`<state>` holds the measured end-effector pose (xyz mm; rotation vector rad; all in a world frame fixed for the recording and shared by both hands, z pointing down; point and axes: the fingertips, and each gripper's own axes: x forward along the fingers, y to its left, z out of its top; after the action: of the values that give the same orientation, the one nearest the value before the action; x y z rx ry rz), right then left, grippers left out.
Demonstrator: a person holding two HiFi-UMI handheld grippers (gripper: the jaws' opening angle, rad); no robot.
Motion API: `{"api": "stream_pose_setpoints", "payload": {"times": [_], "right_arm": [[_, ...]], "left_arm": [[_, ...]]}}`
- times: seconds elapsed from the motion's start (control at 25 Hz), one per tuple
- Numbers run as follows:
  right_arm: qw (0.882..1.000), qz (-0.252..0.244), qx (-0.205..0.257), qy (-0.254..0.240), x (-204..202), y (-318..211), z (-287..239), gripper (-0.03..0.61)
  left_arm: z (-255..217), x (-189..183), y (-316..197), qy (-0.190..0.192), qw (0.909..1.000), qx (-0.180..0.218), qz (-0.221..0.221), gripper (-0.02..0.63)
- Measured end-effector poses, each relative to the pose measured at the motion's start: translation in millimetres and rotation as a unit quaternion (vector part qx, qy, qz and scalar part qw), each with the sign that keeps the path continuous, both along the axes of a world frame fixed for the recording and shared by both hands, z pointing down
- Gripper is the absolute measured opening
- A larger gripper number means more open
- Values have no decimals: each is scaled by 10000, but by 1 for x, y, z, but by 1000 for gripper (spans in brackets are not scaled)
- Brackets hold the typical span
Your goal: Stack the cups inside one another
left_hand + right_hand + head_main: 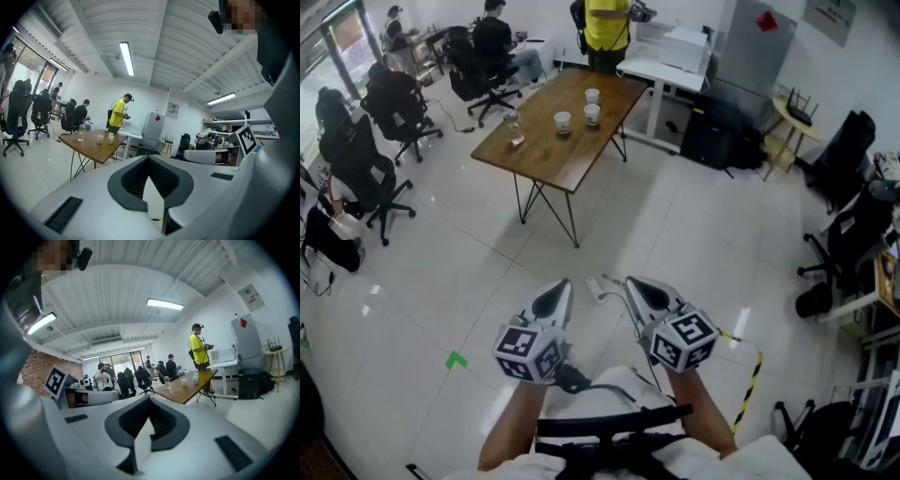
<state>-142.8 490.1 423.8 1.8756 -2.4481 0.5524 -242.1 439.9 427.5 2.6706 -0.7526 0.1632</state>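
Three white cups (562, 121) (592, 113) (592, 95) stand apart on a wooden table (572, 155) far ahead across the floor. In the left gripper view the cups (100, 138) are small on the table at the left. In the right gripper view they (196, 378) are to the right of centre. My left gripper (561, 287) and right gripper (630, 281) are held side by side near my body, far from the table. Both are shut with nothing in them, their pads meeting at the tips (149, 158) (150, 397).
A clear bottle (515, 128) stands at the table's left end. A person in a yellow vest (607, 28) stands behind the table. Office chairs (370, 178) and seated people are at the left. A white desk (675, 66) and dark chairs (853, 234) are at the right.
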Motion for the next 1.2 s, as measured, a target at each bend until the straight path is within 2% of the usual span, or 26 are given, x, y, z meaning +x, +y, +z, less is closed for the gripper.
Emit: {"api": "stream_pose_setpoints", "payload": {"times": [0.48,0.84,1.2], "right_arm": [[9999,113,-52,-86,16,10,3,11],[9998,172,-10,-72,50,24,8,14],[9999,111,-41,-119,89,37,17,20]], "left_arm": [[1,18,7,-101,9999,-27,133,-2],[7,56,22,-213,9995,-44,209,-2],[18,90,40,-292,9995,-121,85,-2]]}}
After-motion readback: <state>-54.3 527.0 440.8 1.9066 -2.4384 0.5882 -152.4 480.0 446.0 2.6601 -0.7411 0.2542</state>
